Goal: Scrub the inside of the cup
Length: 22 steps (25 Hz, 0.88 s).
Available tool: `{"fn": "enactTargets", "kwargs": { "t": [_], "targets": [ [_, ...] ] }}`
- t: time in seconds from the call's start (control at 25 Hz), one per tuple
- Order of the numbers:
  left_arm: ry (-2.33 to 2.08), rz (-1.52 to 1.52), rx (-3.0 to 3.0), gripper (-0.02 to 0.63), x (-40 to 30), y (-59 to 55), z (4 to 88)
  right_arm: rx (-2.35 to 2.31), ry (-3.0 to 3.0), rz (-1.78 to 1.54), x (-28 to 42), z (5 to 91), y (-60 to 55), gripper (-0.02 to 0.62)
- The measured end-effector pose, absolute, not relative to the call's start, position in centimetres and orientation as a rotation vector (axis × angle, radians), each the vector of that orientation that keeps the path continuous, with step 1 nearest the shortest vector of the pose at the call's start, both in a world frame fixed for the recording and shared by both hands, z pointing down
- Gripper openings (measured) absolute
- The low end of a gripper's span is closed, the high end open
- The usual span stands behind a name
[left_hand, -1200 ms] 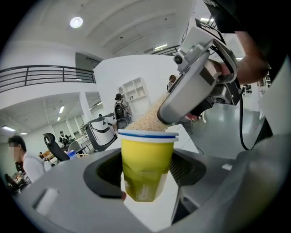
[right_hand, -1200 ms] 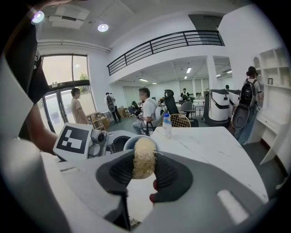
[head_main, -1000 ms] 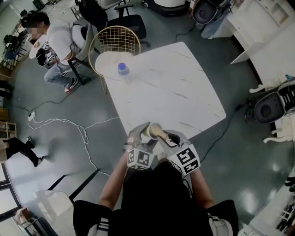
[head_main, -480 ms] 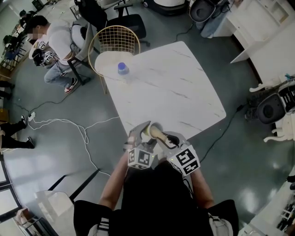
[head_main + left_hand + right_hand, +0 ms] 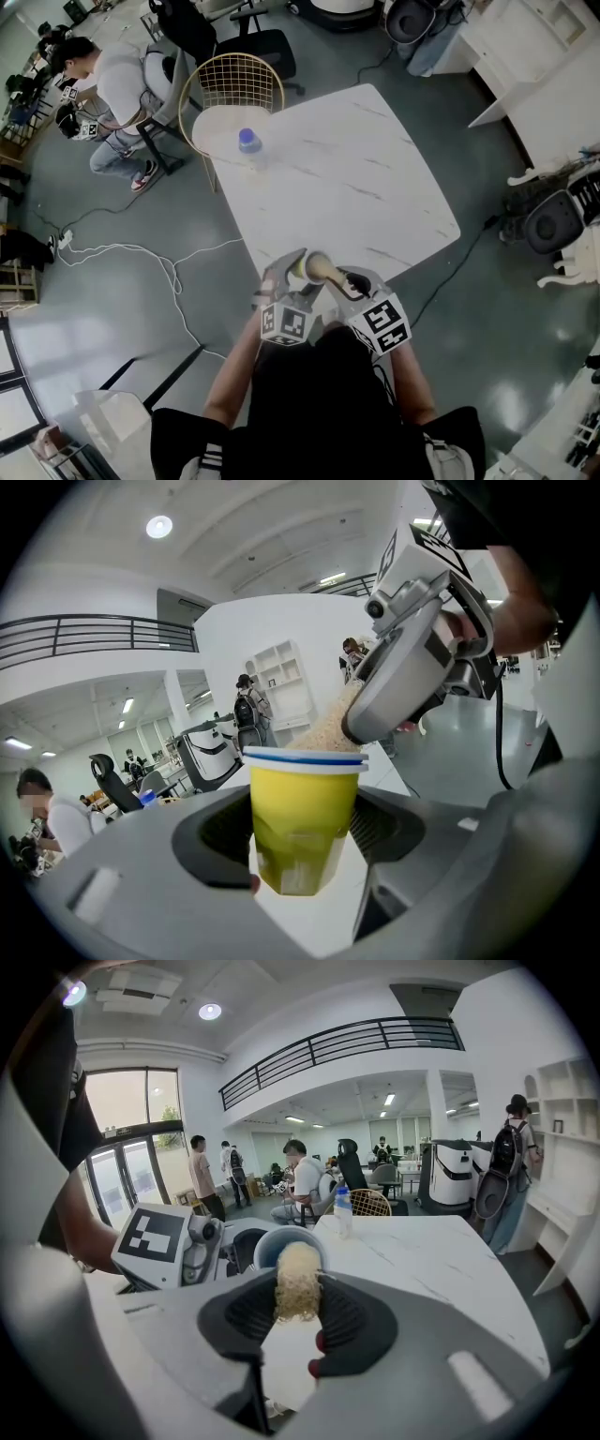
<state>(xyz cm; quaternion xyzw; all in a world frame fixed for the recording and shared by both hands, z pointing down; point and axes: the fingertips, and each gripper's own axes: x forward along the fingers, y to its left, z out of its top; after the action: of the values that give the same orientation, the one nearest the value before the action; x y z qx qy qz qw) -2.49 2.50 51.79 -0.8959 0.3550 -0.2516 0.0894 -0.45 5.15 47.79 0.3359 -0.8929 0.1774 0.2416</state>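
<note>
Seemingly fibrous scrubber point(image 5: 298, 1283) inside tapered yellow cup point(image 5: 305, 827).

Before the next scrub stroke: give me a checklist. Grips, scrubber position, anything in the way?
1. Left gripper closed on the cup, jaws on both sides: ok.
2. Right gripper closed on the scrubber: ok.
3. Scrubber tip at the cup's open mouth: ok.
4. Scrubber reaching the cup's bottom: cannot tell, the wall hides it.
5. Bottle at the far side of the table, away from both grippers: ok.
</note>
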Motion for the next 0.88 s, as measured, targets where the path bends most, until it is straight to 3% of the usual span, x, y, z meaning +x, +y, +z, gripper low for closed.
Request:
{"fn": "enactTargets", "kwargs": {
  "t": [0.4, 0.88],
  "targets": [
    [1.087, -0.712, -2.758, 0.308, -2.0, 1.6, 52.5, 1.094, -2.478, 0.469, 2.1, 46.2, 4.0, 0.107],
    [1.224, -0.562, -2.845, 0.310, 0.7, -2.2, 52.7, 1.586, -2.402, 0.474, 11.9, 45.2, -0.2, 0.107]
  ]
}}
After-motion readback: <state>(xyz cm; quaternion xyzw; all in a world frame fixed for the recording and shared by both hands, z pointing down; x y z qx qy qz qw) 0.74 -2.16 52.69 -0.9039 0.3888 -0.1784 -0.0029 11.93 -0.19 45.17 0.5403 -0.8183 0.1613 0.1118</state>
